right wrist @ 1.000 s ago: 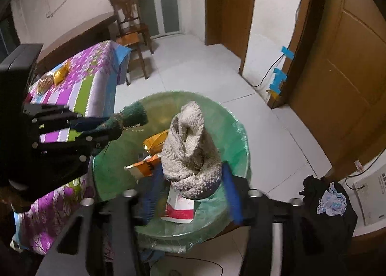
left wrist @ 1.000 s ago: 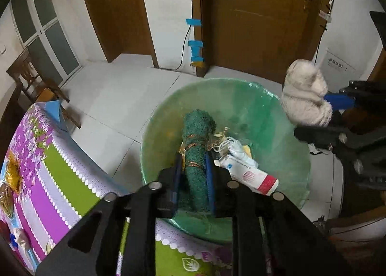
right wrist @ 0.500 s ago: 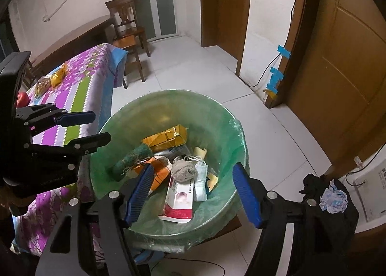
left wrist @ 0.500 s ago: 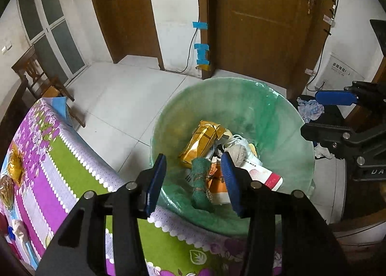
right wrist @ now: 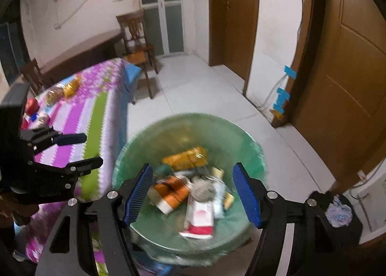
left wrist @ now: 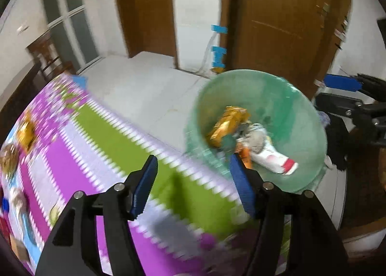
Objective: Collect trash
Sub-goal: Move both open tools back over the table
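No writing can be read; the packets are blurred. The bin point(right wrist: 255, 155), lined with a green bag, stands on the floor just beside the table point(right wrist: 91, 116) (striped purple, green and white cloth). In it lie a yellow packet point(right wrist: 185, 157), an orange box point(right wrist: 171, 191), a grey sock point(right wrist: 203, 189), a green sock point(left wrist: 228, 142) and a white-and-red carton point(right wrist: 200, 220). The left gripper point(left wrist: 193, 184) hangs wide open and empty over the table edge. The right gripper point(right wrist: 193, 194) is spread wide above the bin, holding nothing. A wooden chair point(right wrist: 135, 41) stands behind.
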The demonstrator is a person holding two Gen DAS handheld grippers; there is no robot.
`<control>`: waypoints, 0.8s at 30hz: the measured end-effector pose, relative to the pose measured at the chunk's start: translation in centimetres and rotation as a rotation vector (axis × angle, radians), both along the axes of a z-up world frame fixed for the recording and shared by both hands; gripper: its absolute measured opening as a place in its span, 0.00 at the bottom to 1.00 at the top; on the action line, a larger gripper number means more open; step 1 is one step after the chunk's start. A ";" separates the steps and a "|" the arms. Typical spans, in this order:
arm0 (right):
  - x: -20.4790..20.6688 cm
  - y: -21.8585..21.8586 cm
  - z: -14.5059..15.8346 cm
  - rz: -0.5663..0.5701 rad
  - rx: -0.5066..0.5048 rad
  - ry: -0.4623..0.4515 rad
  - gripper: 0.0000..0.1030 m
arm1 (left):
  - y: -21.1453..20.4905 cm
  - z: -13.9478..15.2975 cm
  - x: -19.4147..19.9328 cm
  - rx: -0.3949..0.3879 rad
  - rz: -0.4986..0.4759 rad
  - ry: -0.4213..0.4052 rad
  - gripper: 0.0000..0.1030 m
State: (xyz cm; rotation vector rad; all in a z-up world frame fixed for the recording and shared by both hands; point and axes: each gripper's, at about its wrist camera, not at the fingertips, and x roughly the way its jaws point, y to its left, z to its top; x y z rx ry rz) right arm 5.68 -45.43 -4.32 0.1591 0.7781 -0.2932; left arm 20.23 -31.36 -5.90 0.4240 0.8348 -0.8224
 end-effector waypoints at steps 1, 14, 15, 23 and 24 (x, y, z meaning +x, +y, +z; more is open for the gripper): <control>0.2 0.5 0.2 0.002 -0.005 -0.015 0.68 | 1.2 0.1 0.4 -0.005 0.031 -0.006 0.60; 7.6 9.7 1.4 0.176 0.038 -0.129 0.69 | 18.1 1.8 4.4 -0.049 0.371 -0.070 0.65; 8.2 10.5 1.3 0.193 0.036 -0.126 0.69 | 19.1 1.9 4.6 -0.052 0.389 -0.069 0.65; 14.0 19.2 1.3 0.357 0.032 -0.101 0.69 | 30.1 1.9 5.3 -0.050 0.488 -0.078 0.69; 14.7 20.2 1.3 0.375 0.034 -0.097 0.69 | 31.4 1.7 5.6 -0.049 0.497 -0.078 0.69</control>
